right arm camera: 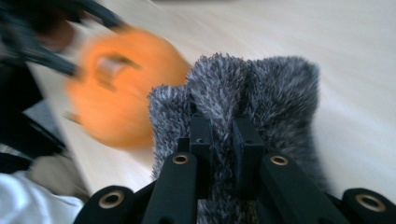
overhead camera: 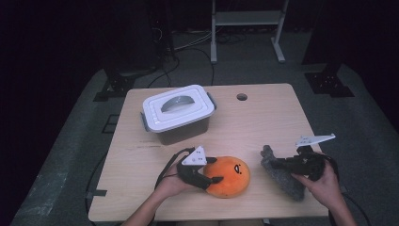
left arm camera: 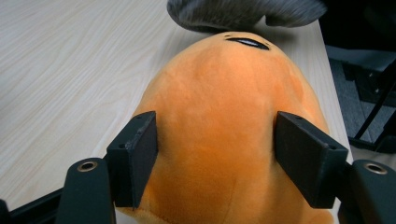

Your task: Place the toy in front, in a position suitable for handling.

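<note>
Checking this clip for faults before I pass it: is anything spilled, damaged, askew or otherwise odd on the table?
Nothing stands out. The lidded box sits closed on the table, the orange plush toy is whole between the left hand-held gripper's pads, and the right hand-held gripper pinches the grey furry toy, bunching its fur.

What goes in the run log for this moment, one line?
left gripper: shut on round orange plush toy | right gripper: shut on fuzzy grey plush toy | lidded white plastic box: closed, untouched

Left gripper (overhead camera: 214, 170) clamped wide, right gripper (overhead camera: 275, 163) pinched tight.
</note>
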The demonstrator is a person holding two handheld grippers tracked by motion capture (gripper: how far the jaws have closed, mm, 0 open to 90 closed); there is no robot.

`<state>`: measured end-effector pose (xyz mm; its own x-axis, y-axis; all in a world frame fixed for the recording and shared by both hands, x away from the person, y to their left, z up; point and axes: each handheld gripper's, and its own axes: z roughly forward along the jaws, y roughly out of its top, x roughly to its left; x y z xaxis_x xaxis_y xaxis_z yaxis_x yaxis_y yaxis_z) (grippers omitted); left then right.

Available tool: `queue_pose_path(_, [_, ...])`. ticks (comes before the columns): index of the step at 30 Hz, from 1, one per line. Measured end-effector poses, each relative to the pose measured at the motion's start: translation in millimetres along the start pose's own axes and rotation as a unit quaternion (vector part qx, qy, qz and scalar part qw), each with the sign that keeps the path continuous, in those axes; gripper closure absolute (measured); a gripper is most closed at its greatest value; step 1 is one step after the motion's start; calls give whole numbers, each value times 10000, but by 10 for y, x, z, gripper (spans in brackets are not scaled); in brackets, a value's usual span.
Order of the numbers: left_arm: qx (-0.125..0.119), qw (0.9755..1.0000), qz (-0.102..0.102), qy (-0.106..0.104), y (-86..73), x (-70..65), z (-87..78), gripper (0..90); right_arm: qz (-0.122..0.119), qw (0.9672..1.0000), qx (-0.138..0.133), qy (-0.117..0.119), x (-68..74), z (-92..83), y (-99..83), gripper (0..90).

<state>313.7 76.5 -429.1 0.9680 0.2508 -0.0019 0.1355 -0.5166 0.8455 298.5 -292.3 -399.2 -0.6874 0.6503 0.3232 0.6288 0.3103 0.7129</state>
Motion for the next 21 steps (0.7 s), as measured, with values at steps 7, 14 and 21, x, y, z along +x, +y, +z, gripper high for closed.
queue_pose_path(7, [-17, 9998, -180, 9, 75, 7, 51, 285, -855, 9952, -187, 439, 579, 257, 275, 802])
queue_pose_path(14, [-92, 9998, -169, 27, 12, 19, 40, 272, -1166, 9924, 147, 373, 683, 577, 230, 800])
queue_pose_path(21, [-131, 9995, -290, -26, -107, 61, -15, 268, -757, 9968, 183, 195, 414, 490, 24, 797])
